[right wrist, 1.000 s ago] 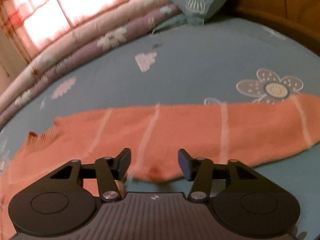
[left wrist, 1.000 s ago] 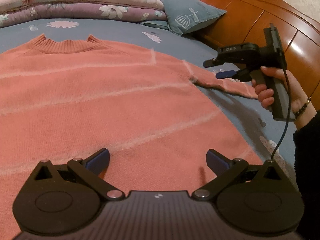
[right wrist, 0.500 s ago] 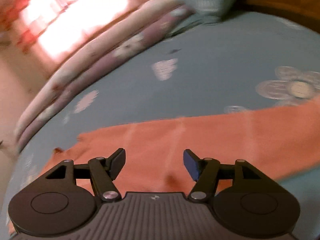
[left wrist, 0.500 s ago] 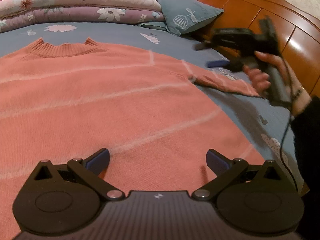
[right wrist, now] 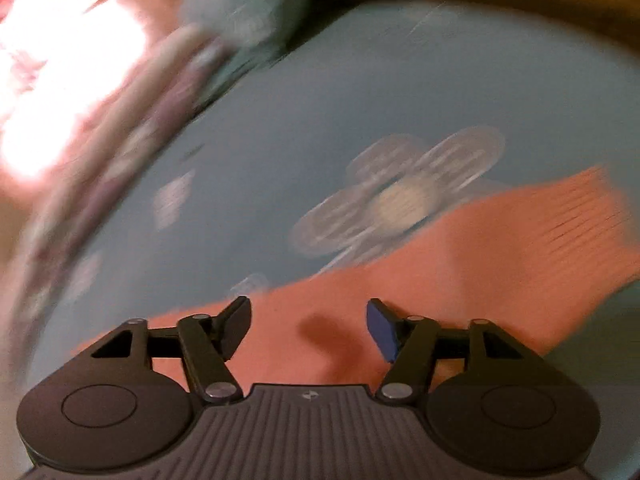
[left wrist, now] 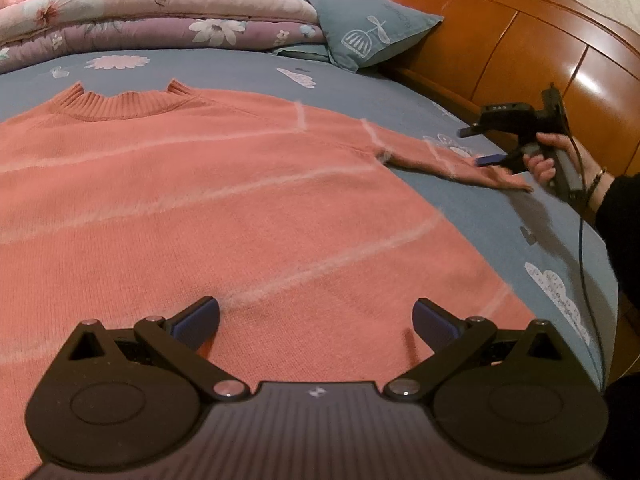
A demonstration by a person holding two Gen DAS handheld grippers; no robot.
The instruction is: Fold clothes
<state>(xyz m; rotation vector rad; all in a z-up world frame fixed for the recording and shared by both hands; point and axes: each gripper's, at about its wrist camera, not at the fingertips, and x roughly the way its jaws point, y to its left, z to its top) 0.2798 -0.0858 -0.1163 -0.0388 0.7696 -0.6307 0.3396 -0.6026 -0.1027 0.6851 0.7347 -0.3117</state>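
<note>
Spread flat on the blue flower-print bedsheet (left wrist: 472, 216): the salmon-pink knitted sweater with pale stripes (left wrist: 224, 208), ribbed collar toward the folded floral quilts (left wrist: 160, 20). Hovering low over the hem, left gripper (left wrist: 316, 320), jaws wide, empty. Over the sleeve's cuff end, right gripper (right wrist: 308, 320), jaws apart, gripping nothing; that view badly blurred.

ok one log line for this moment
stage: pre-fold | sweater: flat on bed | left claw: open over hem | right claw: open over sleeve
</note>
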